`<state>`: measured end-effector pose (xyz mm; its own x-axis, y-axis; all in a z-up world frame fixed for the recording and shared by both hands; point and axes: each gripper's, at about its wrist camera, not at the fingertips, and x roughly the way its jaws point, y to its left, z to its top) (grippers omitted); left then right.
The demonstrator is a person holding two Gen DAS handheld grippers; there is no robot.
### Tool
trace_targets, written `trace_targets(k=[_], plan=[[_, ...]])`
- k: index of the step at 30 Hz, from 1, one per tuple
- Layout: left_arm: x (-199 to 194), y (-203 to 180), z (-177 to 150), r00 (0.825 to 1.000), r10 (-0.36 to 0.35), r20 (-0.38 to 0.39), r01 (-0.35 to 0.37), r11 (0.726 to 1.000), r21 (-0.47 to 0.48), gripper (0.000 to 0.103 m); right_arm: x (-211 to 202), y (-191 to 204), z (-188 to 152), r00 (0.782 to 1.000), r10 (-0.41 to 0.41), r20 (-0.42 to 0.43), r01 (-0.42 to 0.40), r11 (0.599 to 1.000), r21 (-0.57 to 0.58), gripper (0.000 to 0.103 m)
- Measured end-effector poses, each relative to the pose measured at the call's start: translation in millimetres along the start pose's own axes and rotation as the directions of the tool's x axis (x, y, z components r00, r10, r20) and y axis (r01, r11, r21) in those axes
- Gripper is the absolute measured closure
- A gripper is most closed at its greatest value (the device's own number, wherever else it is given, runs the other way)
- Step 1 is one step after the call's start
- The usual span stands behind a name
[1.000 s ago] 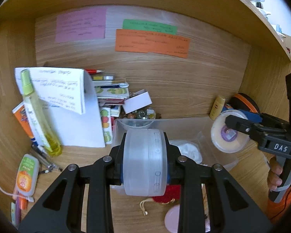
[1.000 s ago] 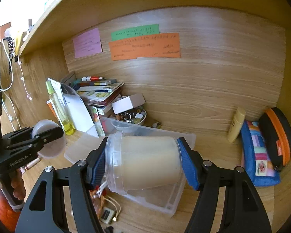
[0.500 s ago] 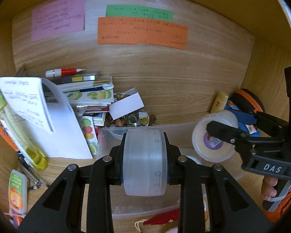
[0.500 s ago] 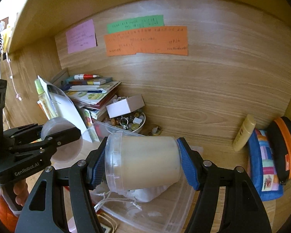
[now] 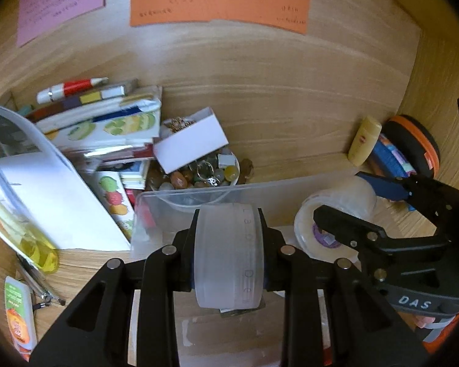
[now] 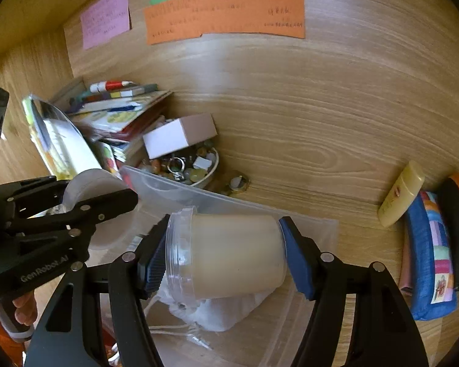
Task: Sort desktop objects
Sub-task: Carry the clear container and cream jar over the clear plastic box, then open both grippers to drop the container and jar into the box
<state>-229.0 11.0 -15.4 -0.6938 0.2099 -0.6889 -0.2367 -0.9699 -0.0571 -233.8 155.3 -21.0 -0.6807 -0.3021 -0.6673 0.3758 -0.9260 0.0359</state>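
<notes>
Orange note (image 6: 225,15) on wooden back panel (image 6: 336,91)

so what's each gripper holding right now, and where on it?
Left gripper clamps the frosted lid across its flat faces, edge-on. Right gripper clamps the clear jar end to end, rim and base, lying sideways.
</notes>
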Motion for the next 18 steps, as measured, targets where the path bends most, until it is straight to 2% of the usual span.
trace_targets(k=[7, 14, 18], plan=[[22.9, 2.2, -1.4, 0.998, 0.016, -0.055, -0.016, 1.0, 0.014, 0.074, 12.3, -4.7, -1.6, 0.999, 0.004, -0.041, -0.004, 1.0, 0.0, 0.039], [27.6, -1.4, -0.2, 0.998, 0.021, -0.063, -0.018, 0.999, 0.035, 0.074, 17.2, 3.5, -7.4, 0.997, -0.055, -0.054, 0.052, 0.997, -0.057, 0.04], [35.4, -1.0, -0.8, 0.995, 0.024, -0.099, -0.02, 0.999, 0.035, 0.074, 17.3, -0.5, -8.4, 0.997, -0.043, -0.067, 0.04, 0.998, -0.048, 0.04]])
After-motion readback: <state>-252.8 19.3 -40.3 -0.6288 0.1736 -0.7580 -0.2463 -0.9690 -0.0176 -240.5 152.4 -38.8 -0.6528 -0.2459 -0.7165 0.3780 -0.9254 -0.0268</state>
